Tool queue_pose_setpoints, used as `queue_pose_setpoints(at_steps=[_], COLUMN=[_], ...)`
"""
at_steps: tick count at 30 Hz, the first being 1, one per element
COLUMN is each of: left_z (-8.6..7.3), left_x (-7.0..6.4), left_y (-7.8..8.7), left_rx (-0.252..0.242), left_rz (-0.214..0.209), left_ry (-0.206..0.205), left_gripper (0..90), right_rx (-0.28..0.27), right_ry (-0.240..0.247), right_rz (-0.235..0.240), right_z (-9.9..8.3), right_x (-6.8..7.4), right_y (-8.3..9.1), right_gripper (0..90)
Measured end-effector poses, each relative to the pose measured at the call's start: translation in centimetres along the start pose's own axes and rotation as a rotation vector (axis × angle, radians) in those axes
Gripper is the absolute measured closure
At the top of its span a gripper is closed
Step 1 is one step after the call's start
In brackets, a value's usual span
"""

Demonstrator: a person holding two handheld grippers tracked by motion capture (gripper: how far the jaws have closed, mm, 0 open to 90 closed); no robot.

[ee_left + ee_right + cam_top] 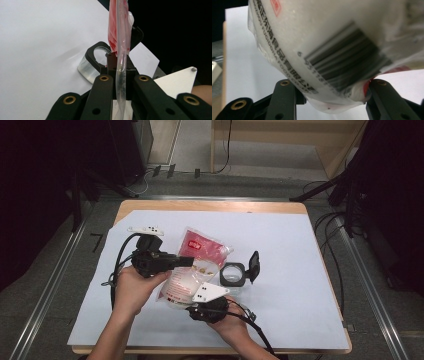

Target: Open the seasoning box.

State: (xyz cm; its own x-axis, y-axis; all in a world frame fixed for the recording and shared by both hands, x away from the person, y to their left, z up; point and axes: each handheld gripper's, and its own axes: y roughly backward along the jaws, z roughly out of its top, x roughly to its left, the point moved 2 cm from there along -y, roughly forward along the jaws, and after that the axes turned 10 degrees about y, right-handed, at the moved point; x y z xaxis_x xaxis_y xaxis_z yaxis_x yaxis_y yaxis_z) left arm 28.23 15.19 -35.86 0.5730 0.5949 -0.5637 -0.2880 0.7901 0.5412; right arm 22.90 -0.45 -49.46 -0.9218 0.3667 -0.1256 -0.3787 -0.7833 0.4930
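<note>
A clear plastic bag [197,257] of white grains with a red label is held tilted above the white sheet [290,240]. My left gripper [187,261] comes in from the left and is shut on the bag's thin side edge [121,75]. My right gripper [200,299] is under the bag's lower end. In the right gripper view the barcoded bottom of the bag [332,45] bulges between its two spread jaws, and both jaws press against it [334,100]. A small clear container [232,275] with its black lid [254,265] flipped open stands just right of the bag.
The white sheet covers most of a wooden table [210,205]. The container [87,67] lies just beyond my left jaws, and the right gripper's pale plate [177,80] is to their right. Cables trail from both grippers toward the near edge.
</note>
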Motion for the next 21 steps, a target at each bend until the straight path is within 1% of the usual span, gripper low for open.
queue_pose_setpoints(at_steps=[1, 2, 3, 4, 5, 7, 8, 9, 10, 11, 12, 13, 14, 16, 17, 18, 21], left_z=[0.0, 0.0, 0.0, 0.0, 0.0, 0.0, 0.0, 0.0, 0.0, 0.0, -0.1, -0.1, -0.1, -0.2, -0.1, -0.1, -0.1], left_x=[0.0, 0.2, 0.2, 0.3, 0.3, 0.3, 0.4, 0.4, 0.5, 0.6, 0.7, 0.7, 0.6, 0.6, 0.5, 0.4, 0.3], left_y=[-0.1, -0.1, -0.1, -0.2, -0.3, -0.4, -0.7, -0.7, -0.8, -1.0, -1.3, -1.3, -1.7, -1.9, -2.1, -2.4, -2.6], left_rx=[-0.001, 0.004, 0.004, 0.002, -0.007, -0.011, 0.008, 0.008, 0.013, 0.010, 0.017, 0.017, 0.022, 0.024, 0.033, 0.041, 0.046], left_rz=[-0.005, -0.013, -0.013, -0.023, -0.025, -0.028, -0.031, -0.031, -0.038, -0.048, -0.057, -0.057, -0.069, -0.065, -0.068, -0.062, -0.060], left_ry=[-0.012, -0.035, -0.035, -0.074, -0.093, -0.099, -0.099, -0.099, -0.102, -0.105, -0.113, -0.113, -0.104, -0.112, -0.100, -0.086, -0.079], left_gripper=[88.6, 87.9, 87.2, 86.6, 86.2, 85.4, 83.1, 82.4, 82.2, 82.2, 82.0, 82.0, 82.0, 82.0, 82.1, 82.0, 81.9], right_rx=[0.000, -0.004, -0.004, -0.007, -0.006, -0.009, -0.017, -0.017, -0.020, -0.020, -0.017, -0.017, -0.016, -0.014, -0.014, -0.007, -0.003], right_ry=[0.000, -0.005, -0.005, -0.017, -0.025, -0.032, -0.052, -0.052, -0.074, -0.074, -0.081, -0.081, -0.096, -0.099, -0.102, -0.102, -0.111], right_rz=[0.000, 0.020, 0.020, 0.043, 0.047, 0.056, 0.073, 0.073, 0.094, 0.094, 0.106, 0.106, 0.118, 0.124, 0.126, 0.128, 0.127], right_z=[0.0, 0.1, 0.1, 0.3, 0.4, 0.4, 0.6, 0.6, 0.7, 0.7, 0.8, 0.8, 0.9, 1.0, 1.0, 1.1, 1.1], right_x=[0.0, 0.0, 0.0, -0.1, -0.2, -0.2, -0.4, -0.4, -0.4, -0.4, -0.3, -0.3, -0.2, -0.2, -0.1, 0.1, 0.1], right_y=[0.0, 0.1, 0.1, 0.3, 0.4, 0.5, 0.6, 0.6, 0.8, 0.8, 0.9, 0.9, 0.9, 0.9, 0.9, 0.8, 0.8], right_gripper=[58.3, 58.4, 58.4, 58.5, 58.5, 58.6, 58.6, 58.6, 58.6, 58.6, 58.6, 58.6, 58.6, 58.7, 58.8, 58.9, 58.9])
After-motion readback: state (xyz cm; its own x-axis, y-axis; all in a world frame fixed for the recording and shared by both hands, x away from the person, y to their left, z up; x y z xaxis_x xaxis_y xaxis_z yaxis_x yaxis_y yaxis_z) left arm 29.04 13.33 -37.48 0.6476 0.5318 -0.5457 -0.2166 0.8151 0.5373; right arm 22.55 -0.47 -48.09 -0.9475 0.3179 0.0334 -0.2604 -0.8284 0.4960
